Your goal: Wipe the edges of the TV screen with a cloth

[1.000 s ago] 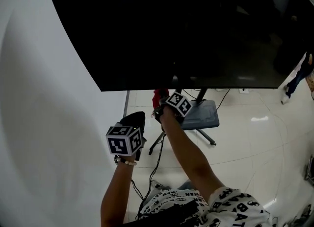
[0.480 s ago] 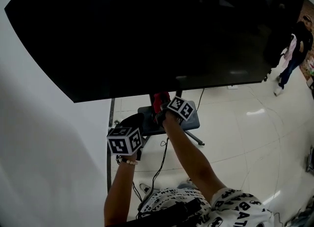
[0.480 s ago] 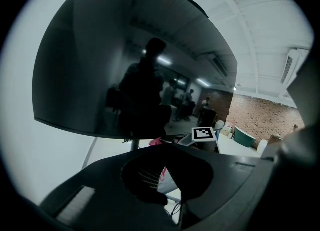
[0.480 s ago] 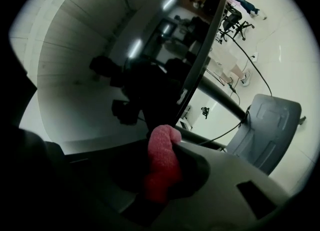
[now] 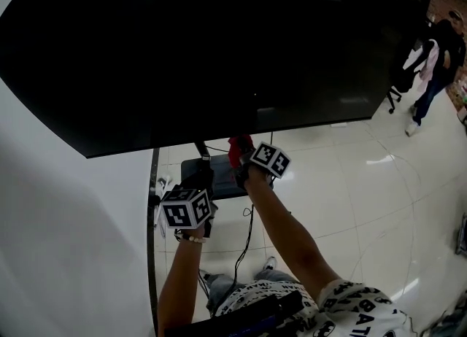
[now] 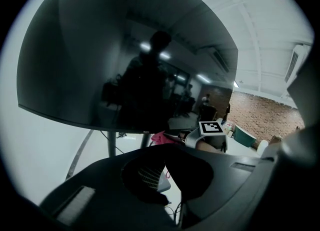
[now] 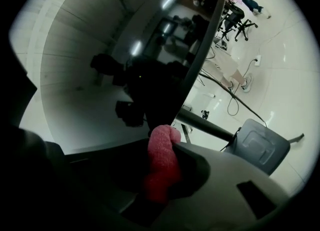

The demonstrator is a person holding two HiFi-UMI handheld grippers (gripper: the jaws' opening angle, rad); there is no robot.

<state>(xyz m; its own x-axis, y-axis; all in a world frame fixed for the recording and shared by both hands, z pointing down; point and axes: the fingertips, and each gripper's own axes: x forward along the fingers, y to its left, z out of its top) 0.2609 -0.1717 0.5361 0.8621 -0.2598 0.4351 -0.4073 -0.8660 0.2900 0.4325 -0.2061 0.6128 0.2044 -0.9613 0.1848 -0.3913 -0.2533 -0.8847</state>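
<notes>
The black TV screen [image 5: 219,51] fills the top of the head view, its bottom edge slanting just above my hands. My right gripper [image 5: 244,159] is shut on a red cloth [image 5: 237,149] that is pressed up against that bottom edge. In the right gripper view the cloth [image 7: 162,162] bulges from between the jaws of the right gripper [image 7: 162,150], right under the screen's rim [image 7: 200,60]. My left gripper [image 5: 203,181] hangs lower and to the left, shut and empty. The left gripper [image 6: 165,151] faces the screen [image 6: 125,60] and sees the cloth [image 6: 159,137].
A white wall [image 5: 66,241] stands behind and left of the TV. Under it are the stand's pole [image 5: 201,149], a grey base [image 7: 257,147] and a cable [image 5: 246,244] on the tiled floor. A person [image 5: 430,58] stands far right near an office chair [image 5: 398,95].
The right gripper with the cloth has slid to the right along the screen's bottom edge, from left of the stand to right of its pole. The left gripper has kept its place.
</notes>
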